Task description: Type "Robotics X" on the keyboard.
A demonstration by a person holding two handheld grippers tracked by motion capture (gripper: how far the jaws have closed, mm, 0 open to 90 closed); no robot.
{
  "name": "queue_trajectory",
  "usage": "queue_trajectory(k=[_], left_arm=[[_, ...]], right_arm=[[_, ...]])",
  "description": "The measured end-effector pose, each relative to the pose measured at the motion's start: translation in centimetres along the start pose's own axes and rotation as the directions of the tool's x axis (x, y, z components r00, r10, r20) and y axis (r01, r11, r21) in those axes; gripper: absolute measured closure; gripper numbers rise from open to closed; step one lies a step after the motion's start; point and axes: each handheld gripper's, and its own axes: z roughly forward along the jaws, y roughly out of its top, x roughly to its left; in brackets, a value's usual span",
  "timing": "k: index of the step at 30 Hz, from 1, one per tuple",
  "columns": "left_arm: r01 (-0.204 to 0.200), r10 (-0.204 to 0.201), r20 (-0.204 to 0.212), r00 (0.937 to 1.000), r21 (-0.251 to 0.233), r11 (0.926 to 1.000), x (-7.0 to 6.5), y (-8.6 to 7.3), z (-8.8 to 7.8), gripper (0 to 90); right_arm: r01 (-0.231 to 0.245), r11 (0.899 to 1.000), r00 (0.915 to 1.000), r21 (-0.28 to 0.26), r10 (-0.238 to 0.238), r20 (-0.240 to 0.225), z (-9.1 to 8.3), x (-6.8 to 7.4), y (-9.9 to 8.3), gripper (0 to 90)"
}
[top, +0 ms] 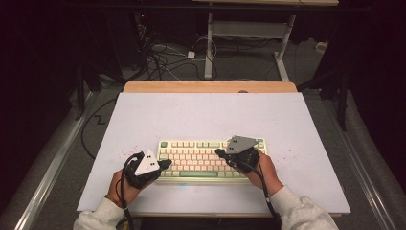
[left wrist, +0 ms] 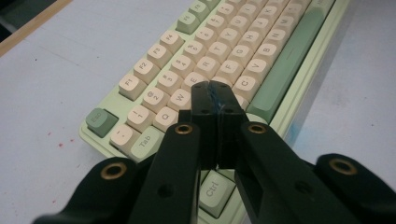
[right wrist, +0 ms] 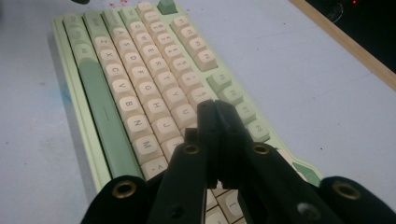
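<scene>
A pale green keyboard (top: 201,158) with cream keys and a long green space bar lies near the front of the white table. My left gripper (top: 166,164) hovers over the keyboard's left end, its jaws pressed together with nothing between them. In the left gripper view the shut tips (left wrist: 214,91) hang above the keys (left wrist: 196,70) around A and S. My right gripper (top: 219,153) is over the right half of the keyboard, also shut and empty. In the right gripper view its tips (right wrist: 214,106) sit above the keys (right wrist: 154,98) near the right-hand letters.
The white tabletop (top: 201,115) has a wooden strip (top: 210,86) along its far edge. Small red specks (top: 125,153) dot the surface left of the keyboard. Beyond the table are floor cables (top: 158,57) and a desk frame (top: 249,33). Metal rails run along both sides.
</scene>
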Motion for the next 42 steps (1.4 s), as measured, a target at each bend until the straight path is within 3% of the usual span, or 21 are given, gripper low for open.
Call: queue_trajectory(k=[10, 19, 32, 42], left_arm=[[-0.005, 0.005, 0.003, 1.0, -0.011, 0.9999, -0.1, 0.8, 0.3, 87.0], [-0.011, 0.011, 0.03, 0.9995, -0.016, 0.9998, -0.1, 2.7, 1.7, 87.1], [-0.035, 0.033, 0.07, 0.997, 0.034, 0.9988, -0.2, 4.7, 4.6, 87.0], [-0.052, 0.045, 0.088, 0.9951, 0.079, 0.9955, -0.2, 5.7, 6.7, 87.0]], right_arm=[[-0.005, 0.998, 1.0, -0.058, 0.005, 0.0, -1.7, 0.3, -0.1, 90.0], [-0.018, 0.997, 0.9998, -0.081, 0.019, 0.006, -3.2, 0.1, -0.8, 90.0], [-0.035, 0.997, 0.9991, -0.068, 0.037, 0.022, -4.5, -0.2, -2.3, 90.0], [-0.038, 0.997, 0.9991, -0.072, 0.039, 0.017, -4.6, -0.2, -2.3, 90.0]])
